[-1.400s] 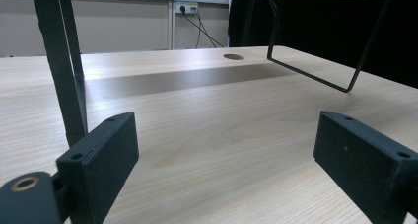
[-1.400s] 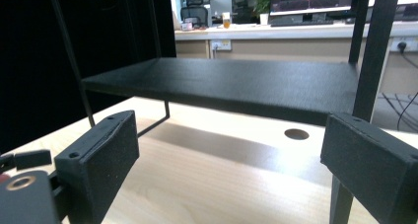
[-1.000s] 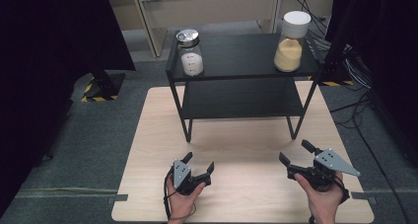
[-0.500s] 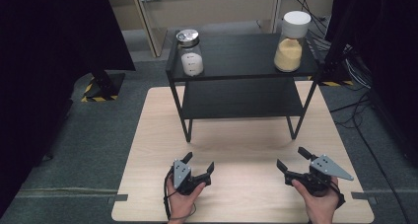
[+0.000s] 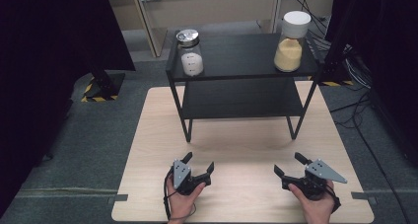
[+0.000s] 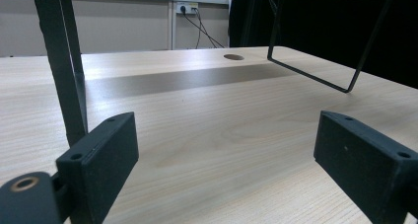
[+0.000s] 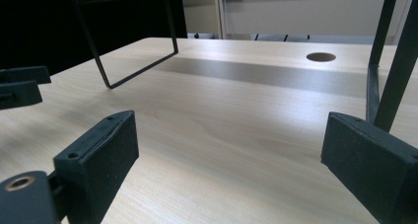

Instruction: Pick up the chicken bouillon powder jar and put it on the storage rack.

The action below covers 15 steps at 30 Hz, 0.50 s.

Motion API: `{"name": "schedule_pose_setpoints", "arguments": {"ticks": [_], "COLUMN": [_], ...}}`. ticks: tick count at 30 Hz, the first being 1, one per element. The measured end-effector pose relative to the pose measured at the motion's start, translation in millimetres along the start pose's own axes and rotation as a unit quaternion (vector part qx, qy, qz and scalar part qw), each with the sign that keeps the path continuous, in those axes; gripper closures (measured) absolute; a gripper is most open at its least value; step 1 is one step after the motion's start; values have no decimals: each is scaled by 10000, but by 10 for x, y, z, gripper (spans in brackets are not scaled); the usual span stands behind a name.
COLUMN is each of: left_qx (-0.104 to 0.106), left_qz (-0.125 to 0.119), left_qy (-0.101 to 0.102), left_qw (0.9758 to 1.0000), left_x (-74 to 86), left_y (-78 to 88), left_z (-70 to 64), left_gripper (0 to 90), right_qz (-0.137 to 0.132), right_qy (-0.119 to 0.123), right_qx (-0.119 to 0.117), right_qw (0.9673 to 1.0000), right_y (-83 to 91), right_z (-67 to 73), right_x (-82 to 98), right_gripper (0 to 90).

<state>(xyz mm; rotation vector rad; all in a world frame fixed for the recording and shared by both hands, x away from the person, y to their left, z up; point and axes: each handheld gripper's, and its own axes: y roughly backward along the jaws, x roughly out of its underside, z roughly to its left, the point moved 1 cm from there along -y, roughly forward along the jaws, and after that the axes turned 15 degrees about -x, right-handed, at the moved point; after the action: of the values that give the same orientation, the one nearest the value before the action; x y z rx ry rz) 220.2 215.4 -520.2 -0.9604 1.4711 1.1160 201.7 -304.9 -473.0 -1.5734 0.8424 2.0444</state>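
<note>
white powder in steel-lidded jar (image 5: 191, 57), yellow grains in white-lidded jar (image 5: 290, 47); both grippers' jaws spread, empty.

Black two-tier rack (image 5: 241, 61) stands upright on far tabletop.

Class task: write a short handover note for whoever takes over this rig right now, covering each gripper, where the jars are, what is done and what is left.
Left gripper: open, empty, low over the near edge of the wooden table.
Right gripper: open, empty, low over the near right of the table.
Jars: metal-lidded jar of white powder on the left of the black shelf's top; white-lidded jar of yellow grains on the right. Both upright.
Done: nothing handled yet, as things lie.
Left: probably reach to the shelf and grasp a jar.
</note>
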Motion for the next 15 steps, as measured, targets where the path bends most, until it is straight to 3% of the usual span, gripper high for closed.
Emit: {"name": "schedule_pose_setpoints", "arguments": {"ticks": [15], "left_qx": [14], "left_qz": [8], "left_qy": [6], "left_qw": [10000], "left_x": [-2], "left_y": [-2], "left_z": [7], "left_gripper": [91], "right_qz": [166], "right_qy": [-64], "right_qx": [-11], "right_qw": [9998], "right_y": [-49], "right_z": [12], "right_x": [113], "right_gripper": [75]}}
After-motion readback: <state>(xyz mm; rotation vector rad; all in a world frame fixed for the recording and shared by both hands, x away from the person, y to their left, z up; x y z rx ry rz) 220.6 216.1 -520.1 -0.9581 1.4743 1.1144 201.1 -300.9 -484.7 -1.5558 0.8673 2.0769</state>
